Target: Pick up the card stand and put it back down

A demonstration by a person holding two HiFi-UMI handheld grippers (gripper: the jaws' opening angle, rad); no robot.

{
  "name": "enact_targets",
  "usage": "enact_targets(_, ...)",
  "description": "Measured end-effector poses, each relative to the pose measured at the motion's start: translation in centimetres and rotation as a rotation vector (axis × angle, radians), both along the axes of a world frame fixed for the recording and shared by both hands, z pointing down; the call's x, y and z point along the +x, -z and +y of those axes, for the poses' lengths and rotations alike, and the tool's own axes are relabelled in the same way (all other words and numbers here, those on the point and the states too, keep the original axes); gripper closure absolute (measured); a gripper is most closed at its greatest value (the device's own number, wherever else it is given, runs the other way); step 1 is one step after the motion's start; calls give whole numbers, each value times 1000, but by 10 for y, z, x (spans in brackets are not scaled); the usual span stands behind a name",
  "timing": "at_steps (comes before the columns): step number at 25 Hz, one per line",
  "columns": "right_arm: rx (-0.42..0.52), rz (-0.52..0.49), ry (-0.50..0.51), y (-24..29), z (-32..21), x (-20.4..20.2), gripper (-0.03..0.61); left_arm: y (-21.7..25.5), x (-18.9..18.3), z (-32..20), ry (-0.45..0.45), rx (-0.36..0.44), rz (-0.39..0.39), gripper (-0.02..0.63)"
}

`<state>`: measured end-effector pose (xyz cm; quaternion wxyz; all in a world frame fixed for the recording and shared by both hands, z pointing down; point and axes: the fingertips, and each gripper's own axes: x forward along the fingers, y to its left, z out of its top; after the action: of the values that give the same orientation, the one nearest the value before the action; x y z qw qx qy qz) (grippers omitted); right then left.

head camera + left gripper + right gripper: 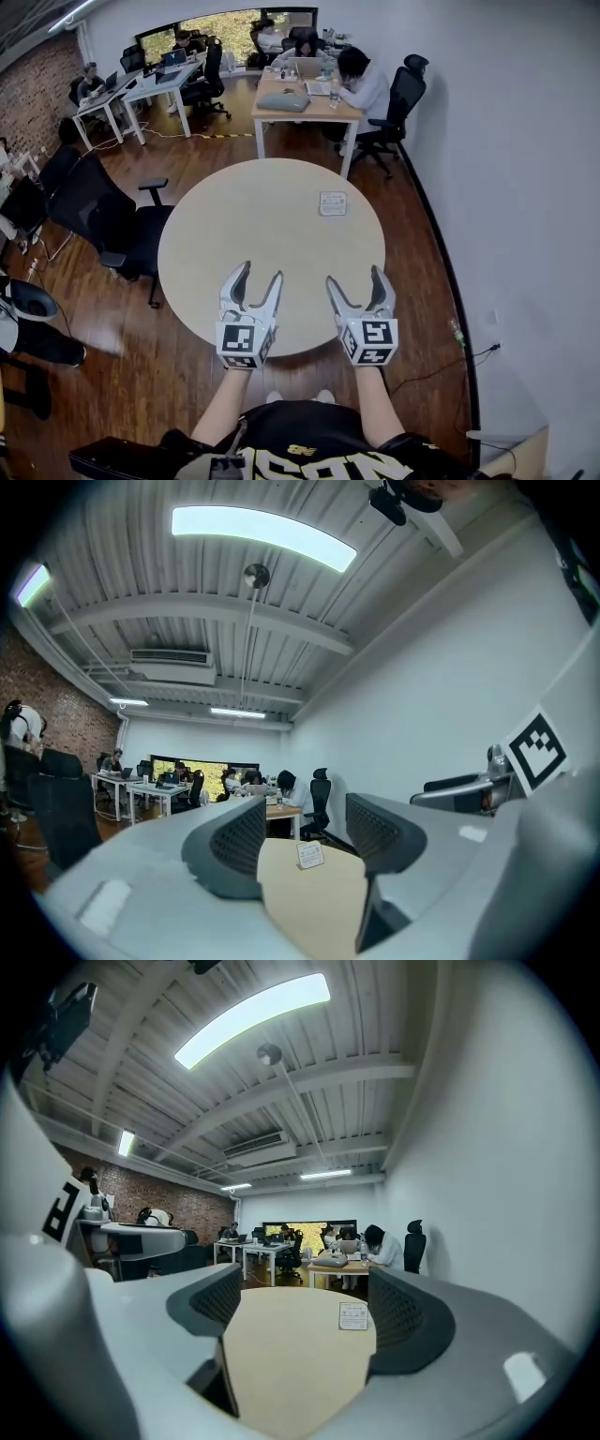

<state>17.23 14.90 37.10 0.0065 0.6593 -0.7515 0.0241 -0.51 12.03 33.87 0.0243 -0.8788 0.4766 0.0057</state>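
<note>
The card stand (333, 203), a small white upright card, rests on the far right part of the round beige table (234, 225). It also shows as a small white card stand (310, 855) in the left gripper view and as a card stand (354, 1316) in the right gripper view, far ahead of the jaws. My left gripper (257, 276) hovers open over the table's near edge, nothing between its fingers. My right gripper (358, 276) is beside it, open and empty too. Both point level toward the stand, well short of it.
Black office chairs (117, 220) stand left of the table. Behind it is a wooden desk (300, 103) with people seated and working, and more desks (141, 89) at the back left. A white wall (525, 187) runs along the right side.
</note>
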Motion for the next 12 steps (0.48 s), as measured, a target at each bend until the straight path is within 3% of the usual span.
enact_targets(12,-35,20,-10,-8,3,8,144,-17,6,7,-7,-2,-10,353)
